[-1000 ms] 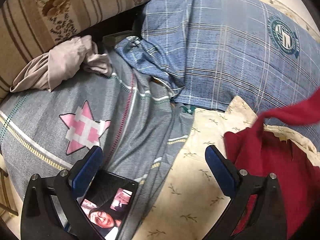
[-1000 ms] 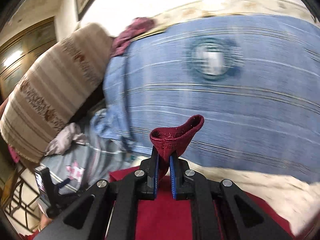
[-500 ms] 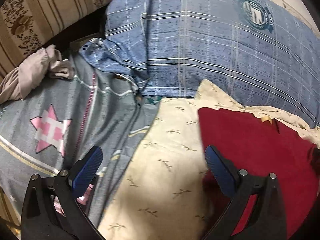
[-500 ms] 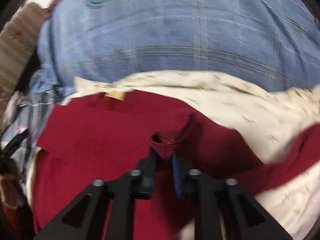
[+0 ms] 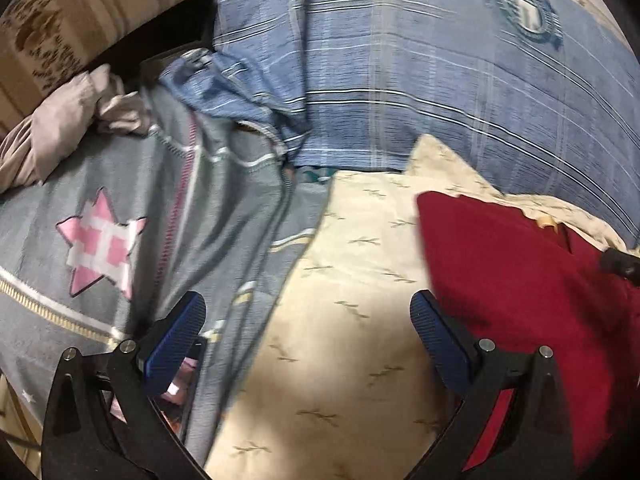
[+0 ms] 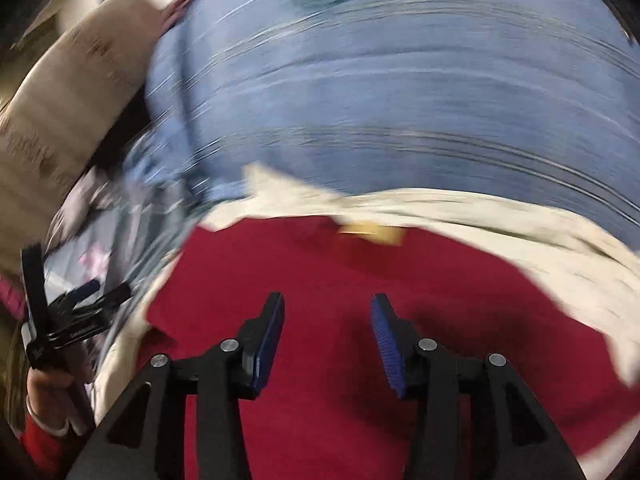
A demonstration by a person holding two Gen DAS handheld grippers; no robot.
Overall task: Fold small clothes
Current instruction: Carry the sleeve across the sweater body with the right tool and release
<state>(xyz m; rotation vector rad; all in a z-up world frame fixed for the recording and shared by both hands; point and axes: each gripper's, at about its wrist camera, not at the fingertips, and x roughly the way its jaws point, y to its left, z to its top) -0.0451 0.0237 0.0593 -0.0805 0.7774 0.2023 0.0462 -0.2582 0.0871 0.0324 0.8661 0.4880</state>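
Observation:
A dark red garment (image 5: 512,280) lies spread on a cream leaf-print cloth (image 5: 340,360) on the bed. It fills the lower half of the right wrist view (image 6: 340,280), with a tan label (image 6: 372,232) at its far edge. My left gripper (image 5: 306,320) is open and empty, over the cream cloth just left of the red garment. My right gripper (image 6: 328,320) is open and empty, just above the middle of the red garment. The left gripper also shows at the left edge of the right wrist view (image 6: 72,312).
A blue plaid quilt (image 5: 440,80) with a round badge lies behind the red garment. A grey quilt with a pink star (image 5: 100,240) lies to the left. A crumpled beige garment (image 5: 60,136) and a striped cushion (image 5: 80,20) sit at far left. A phone (image 5: 180,392) lies under the left finger.
My right gripper has opened and let go of the red garment, which now lies flat on the cream cloth. The left gripper has shifted slightly and stays open.

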